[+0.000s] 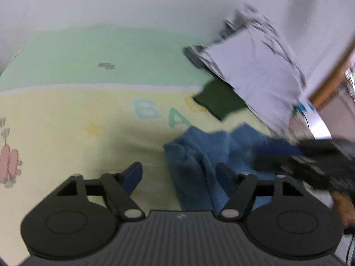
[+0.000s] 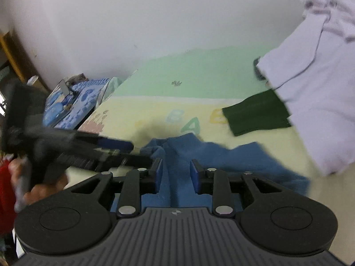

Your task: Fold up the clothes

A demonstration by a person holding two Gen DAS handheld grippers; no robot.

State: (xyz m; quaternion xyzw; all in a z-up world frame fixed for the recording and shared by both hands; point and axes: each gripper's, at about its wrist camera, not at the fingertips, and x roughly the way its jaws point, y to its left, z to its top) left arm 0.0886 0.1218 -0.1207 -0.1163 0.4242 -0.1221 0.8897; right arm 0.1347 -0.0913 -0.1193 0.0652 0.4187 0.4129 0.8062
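A crumpled blue fleece garment (image 1: 206,153) lies on the yellow part of a printed bedsheet (image 1: 88,110). My left gripper (image 1: 179,173) hovers open just above the garment's near left edge, nothing between its fingers. In the right wrist view the same blue garment (image 2: 221,155) spreads under my right gripper (image 2: 176,170), which stands open over a ridge of the cloth without pinching it. The other gripper (image 2: 88,146), blurred, crosses in from the left, a hand (image 2: 42,190) behind it. The right gripper (image 1: 310,161) shows blurred in the left view.
A folded dark green cloth (image 2: 255,115) lies beyond the blue garment. A large white and pale lilac pile of clothes (image 2: 321,88) fills the right side. Blue patterned items (image 2: 75,102) sit off the bed's left edge by the white wall (image 2: 155,22).
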